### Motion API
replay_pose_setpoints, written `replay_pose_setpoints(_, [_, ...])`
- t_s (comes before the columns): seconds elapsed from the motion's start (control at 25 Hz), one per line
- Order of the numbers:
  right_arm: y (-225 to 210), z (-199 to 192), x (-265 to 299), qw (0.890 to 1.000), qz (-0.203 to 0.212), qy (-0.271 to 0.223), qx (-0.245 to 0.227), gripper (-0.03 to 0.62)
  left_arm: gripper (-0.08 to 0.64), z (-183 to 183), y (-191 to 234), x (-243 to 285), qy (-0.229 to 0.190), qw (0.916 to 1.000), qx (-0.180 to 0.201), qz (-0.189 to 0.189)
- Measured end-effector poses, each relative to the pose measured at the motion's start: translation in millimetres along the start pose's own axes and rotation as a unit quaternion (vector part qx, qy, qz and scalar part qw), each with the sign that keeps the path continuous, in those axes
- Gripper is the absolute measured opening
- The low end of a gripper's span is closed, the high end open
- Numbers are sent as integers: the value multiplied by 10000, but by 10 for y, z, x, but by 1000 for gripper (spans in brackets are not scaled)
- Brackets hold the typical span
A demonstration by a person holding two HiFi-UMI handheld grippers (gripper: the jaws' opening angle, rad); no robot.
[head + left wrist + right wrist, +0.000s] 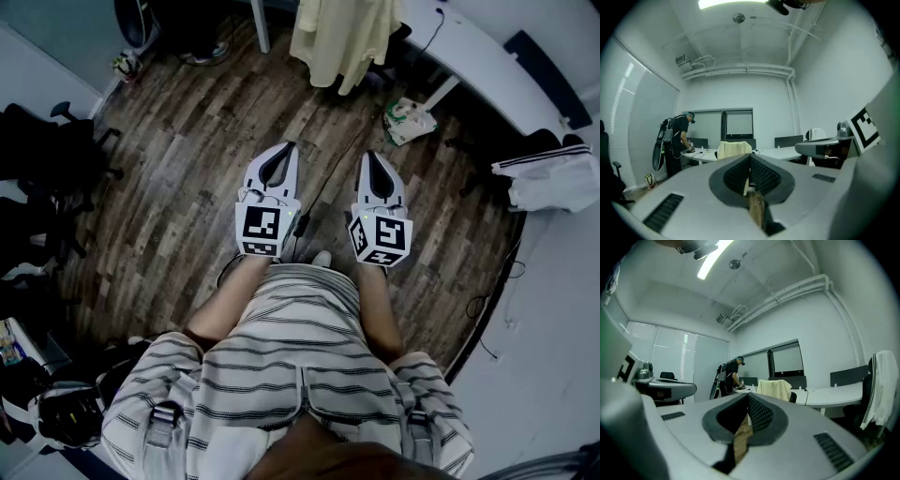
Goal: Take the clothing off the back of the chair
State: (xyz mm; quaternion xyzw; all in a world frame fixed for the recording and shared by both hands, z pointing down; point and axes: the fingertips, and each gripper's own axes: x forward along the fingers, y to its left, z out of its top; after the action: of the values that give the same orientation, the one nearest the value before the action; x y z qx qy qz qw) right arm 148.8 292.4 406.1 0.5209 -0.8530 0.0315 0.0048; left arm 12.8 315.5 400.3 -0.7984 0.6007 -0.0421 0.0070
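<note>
A pale yellow garment (pixel 342 37) hangs over a chair back at the top of the head view, in front of a white desk (pixel 487 66). It also shows small and far off in the left gripper view, as the yellow garment (pixel 733 149), and in the right gripper view, as the same garment (pixel 774 389). My left gripper (pixel 285 147) and right gripper (pixel 374 157) are held side by side at waist height, pointing level toward it and well short of it. Both are shut with nothing between the jaws.
A white garment (pixel 553 178) drapes another chair at the right. A green-and-white bag (pixel 409 120) lies on the wood floor near the desk leg. Black office chairs (pixel 47 150) stand at the left. A person (pixel 677 140) stands at a far desk.
</note>
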Motion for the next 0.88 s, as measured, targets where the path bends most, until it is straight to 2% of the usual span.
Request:
replay_pose_setpoints(0.6, [-353,-123,-275,9993,363,112,-12,20,23,-123,-584,37,100,9997,-75,204])
replay_pose_setpoints(0.88, [-581,-235,-322,9991,367,166,90,20,23,-241,-833,83,231,9996,8,163])
